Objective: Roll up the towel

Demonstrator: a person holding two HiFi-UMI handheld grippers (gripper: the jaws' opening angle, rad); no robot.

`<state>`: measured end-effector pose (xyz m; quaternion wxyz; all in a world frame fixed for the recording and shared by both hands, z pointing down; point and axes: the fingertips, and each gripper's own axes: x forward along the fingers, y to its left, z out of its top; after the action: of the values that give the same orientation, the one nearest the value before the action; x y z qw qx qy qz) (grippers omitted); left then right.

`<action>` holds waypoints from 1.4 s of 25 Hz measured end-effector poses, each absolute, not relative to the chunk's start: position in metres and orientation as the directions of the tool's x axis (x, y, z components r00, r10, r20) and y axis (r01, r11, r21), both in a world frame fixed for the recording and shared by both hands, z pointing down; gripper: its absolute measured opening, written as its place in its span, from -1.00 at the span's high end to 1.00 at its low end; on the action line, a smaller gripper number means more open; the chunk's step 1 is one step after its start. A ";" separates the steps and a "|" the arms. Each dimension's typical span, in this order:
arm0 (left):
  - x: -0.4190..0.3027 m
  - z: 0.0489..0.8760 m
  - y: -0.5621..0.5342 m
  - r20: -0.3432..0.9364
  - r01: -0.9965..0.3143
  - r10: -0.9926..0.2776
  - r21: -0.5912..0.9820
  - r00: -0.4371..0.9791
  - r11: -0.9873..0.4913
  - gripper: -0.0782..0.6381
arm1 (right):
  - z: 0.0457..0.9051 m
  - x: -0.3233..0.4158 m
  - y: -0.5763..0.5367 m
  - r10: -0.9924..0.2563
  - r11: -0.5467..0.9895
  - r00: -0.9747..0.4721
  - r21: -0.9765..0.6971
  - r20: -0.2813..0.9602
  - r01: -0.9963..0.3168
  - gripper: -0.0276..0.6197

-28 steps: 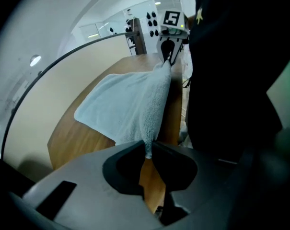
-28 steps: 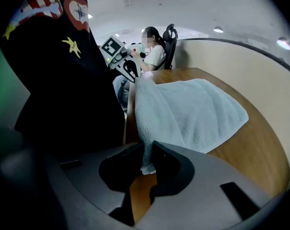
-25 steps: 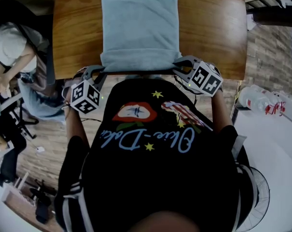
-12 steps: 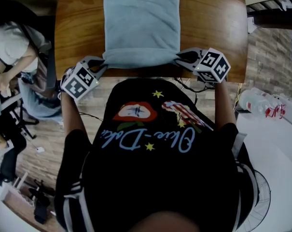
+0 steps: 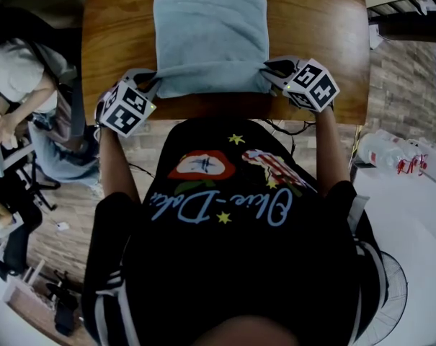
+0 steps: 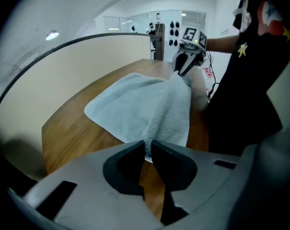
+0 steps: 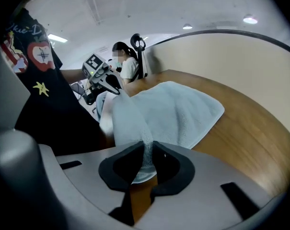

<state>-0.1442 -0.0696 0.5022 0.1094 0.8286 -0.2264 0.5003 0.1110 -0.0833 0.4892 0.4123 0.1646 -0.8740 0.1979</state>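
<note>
Wooden bench (image 5: 311, 20) carries the towel (image 5: 210, 34), centred toward 12 o'clock. Left claw (image 5: 151, 81) and right claw (image 5: 269, 71) each pinch a near corner, at 7 and 5 o'clock. Advance both evenly toward 12, tucking the edge tightly for a straight roll.

Left claw (image 6: 148, 153) clamped on towel (image 6: 130, 107) corner; near edge raised above wooden table (image 6: 70, 128), stretched toward right claw (image 6: 182, 67).

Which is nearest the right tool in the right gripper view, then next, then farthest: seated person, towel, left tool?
1. The towel, clamped in the right tool, straight ahead.
2. The left tool, up left, holding the towel's other corner.
3. The seated person, behind the left tool.
</note>
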 end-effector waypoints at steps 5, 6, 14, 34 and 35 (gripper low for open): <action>-0.145 0.510 -0.096 0.862 -0.538 -0.390 -0.172 0.323 -0.825 0.65 | 0.502 0.115 -0.104 -0.216 0.868 -0.539 -0.092 0.814 -0.487 0.69; -0.145 0.511 -0.101 0.858 -0.545 -0.415 -0.200 0.304 -0.814 0.65 | 0.505 0.117 -0.107 -0.232 0.869 -0.521 -0.065 0.821 -0.490 0.68; -0.147 0.502 -0.121 0.769 -0.675 -0.568 -0.256 0.292 -0.692 0.54 | 0.503 0.125 -0.113 -0.328 0.857 -0.486 0.040 0.810 -0.513 0.54; -0.122 0.530 -0.033 0.840 -0.245 -0.468 -0.409 0.275 -0.879 0.36 | 0.522 0.098 -0.023 -0.226 0.966 -0.380 0.156 0.897 -0.206 0.50; -0.121 0.531 -0.036 0.838 -0.238 -0.475 -0.420 0.267 -0.876 0.36 | 0.525 0.098 -0.026 -0.237 0.964 -0.369 0.172 0.899 -0.201 0.50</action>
<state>-0.1207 -0.0358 0.5315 -0.1056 0.7890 -0.2258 0.5616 0.0975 -0.0265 0.5246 0.5460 0.1322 -0.8271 -0.0164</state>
